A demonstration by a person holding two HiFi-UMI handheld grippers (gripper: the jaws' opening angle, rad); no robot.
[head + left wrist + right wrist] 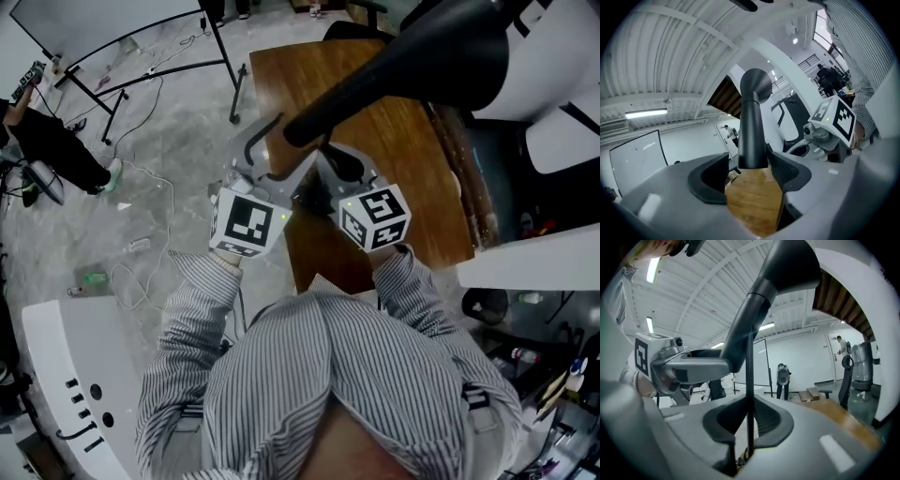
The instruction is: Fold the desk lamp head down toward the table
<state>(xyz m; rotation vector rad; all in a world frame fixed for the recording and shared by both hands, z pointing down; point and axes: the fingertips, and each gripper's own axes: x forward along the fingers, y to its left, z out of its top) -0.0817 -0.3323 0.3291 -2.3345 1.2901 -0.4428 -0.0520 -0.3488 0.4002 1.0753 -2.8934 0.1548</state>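
Note:
The desk lamp's black cone head (441, 47) hangs high over the wooden table (412, 178), and its thick black neck (356, 94) slopes down to the left. My left gripper (272, 155) stands open round the neck's lower end. In the left gripper view the neck (752, 136) passes between the jaws of the left gripper (749, 171), close to the right pad, with a gap at the left pad. My right gripper (342, 169) is just right of it. In the right gripper view the right gripper (749, 420) is shut on the lamp's thin black rod (749, 380).
A whiteboard on a black stand (94, 23) and loose cables (141, 178) are on the grey floor to the left, where a person (47, 141) stands. White furniture (553, 131) borders the table's right side. A white unit (75, 375) is at the lower left.

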